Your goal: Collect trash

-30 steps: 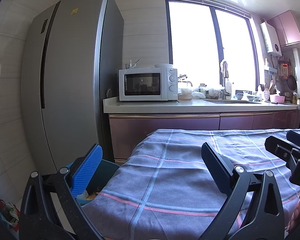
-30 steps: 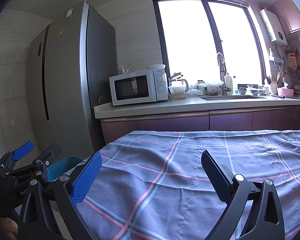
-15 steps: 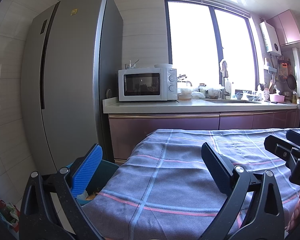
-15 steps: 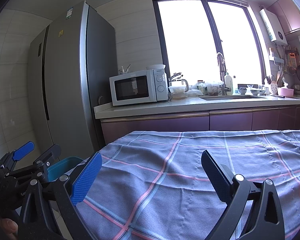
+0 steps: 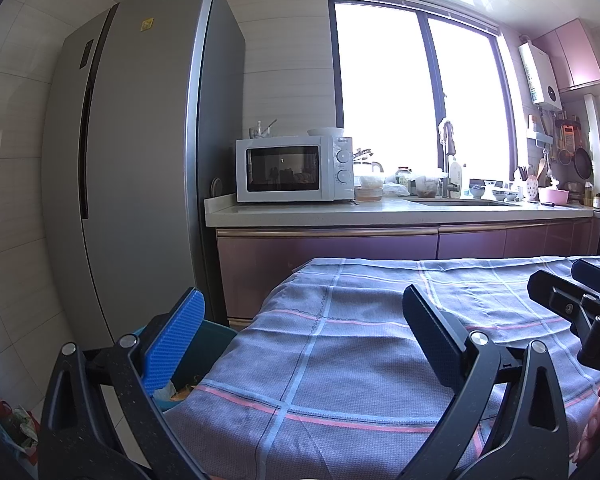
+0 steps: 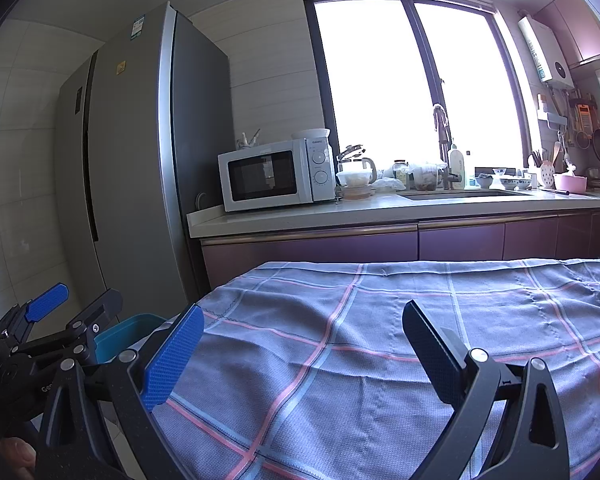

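In the left wrist view the left gripper (image 5: 304,332) fills the lower part of the frame, its jaws spread wide with nothing between them, held over the near left corner of a table draped in a grey-blue plaid tablecloth (image 5: 340,360). Behind its blue left finger pad (image 5: 174,340), at lower left, sits a teal trash bin (image 5: 204,344) on the floor just beside the table edge; crumpled scraps of trash (image 5: 176,390) show inside it, pale and orange. At the right edge of this frame the right gripper (image 5: 572,300) juts in as dark hardware.

In the right wrist view the right gripper (image 6: 304,344) occupies the lower frame, jaws also wide apart and holding nothing, above the tablecloth (image 6: 380,340). At lower left of that frame the left gripper (image 6: 56,312) appears from the side, and the teal bin (image 6: 124,336) peeks out between it and the table.

Beyond the table stand a tall grey refrigerator (image 5: 140,160) at left, a white microwave (image 5: 292,168) on the counter (image 5: 380,210), and a bright window (image 5: 420,100).
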Demonstrator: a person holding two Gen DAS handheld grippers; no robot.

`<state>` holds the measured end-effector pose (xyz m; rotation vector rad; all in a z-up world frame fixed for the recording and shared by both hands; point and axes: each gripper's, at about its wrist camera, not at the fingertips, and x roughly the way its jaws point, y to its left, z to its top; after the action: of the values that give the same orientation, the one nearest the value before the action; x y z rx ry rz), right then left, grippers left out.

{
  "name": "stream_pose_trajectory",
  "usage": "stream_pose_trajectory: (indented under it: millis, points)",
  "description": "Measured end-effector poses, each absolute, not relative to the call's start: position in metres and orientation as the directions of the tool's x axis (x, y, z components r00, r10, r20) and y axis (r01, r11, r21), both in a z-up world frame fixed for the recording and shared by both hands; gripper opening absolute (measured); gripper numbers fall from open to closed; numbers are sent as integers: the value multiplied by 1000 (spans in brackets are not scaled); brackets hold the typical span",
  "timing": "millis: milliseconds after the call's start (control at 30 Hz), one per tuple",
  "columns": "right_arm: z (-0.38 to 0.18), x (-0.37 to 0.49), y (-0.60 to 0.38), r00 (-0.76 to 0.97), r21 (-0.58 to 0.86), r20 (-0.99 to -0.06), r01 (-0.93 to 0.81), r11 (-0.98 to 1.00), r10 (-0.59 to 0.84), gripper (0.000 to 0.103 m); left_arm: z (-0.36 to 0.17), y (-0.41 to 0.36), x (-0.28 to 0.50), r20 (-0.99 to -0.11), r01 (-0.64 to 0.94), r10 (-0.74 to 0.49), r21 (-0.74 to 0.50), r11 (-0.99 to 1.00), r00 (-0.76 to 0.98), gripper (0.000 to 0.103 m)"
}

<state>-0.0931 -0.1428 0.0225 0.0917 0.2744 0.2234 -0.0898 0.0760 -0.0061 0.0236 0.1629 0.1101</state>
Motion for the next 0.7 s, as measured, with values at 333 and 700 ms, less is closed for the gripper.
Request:
stream_pose_trajectory:
  millis: [333, 700]
  points:
    - [23, -94, -141, 938, 120, -259, -205, 971, 230, 96, -6, 76, -89, -159, -106, 110, 33, 994, 981, 97]
    - [23, -94, -140, 938, 120, -258, -206, 971, 230, 96, -6, 76, -87, -160, -104, 108, 33, 994, 981, 97]
